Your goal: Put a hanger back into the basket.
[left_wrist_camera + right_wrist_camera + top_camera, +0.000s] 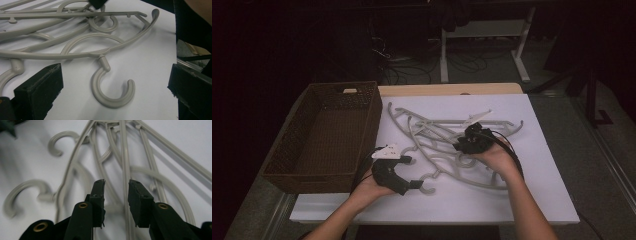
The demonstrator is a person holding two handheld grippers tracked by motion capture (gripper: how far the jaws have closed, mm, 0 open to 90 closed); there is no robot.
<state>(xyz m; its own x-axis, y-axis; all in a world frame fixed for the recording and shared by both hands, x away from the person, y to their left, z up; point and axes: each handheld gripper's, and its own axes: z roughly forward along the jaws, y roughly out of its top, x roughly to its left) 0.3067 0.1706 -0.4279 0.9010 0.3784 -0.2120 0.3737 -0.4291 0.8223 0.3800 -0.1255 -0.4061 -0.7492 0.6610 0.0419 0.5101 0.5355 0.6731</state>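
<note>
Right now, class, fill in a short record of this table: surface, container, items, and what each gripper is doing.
surface: white board on a table
container: brown wicker basket at the left, nothing visible inside
items: grey plastic hangers tangled in a pile on the board
left gripper: jaws wide open, a hanger hook lying between them, untouched
right gripper: over the pile, jaws slightly apart, a thin hanger bar running between them; no pad presses on it

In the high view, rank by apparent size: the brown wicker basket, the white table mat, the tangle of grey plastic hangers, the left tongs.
1. White table mat
2. Brown wicker basket
3. Tangle of grey plastic hangers
4. Left tongs

The basket sits nearer the camera's left edge, but the order looks clear.
</note>
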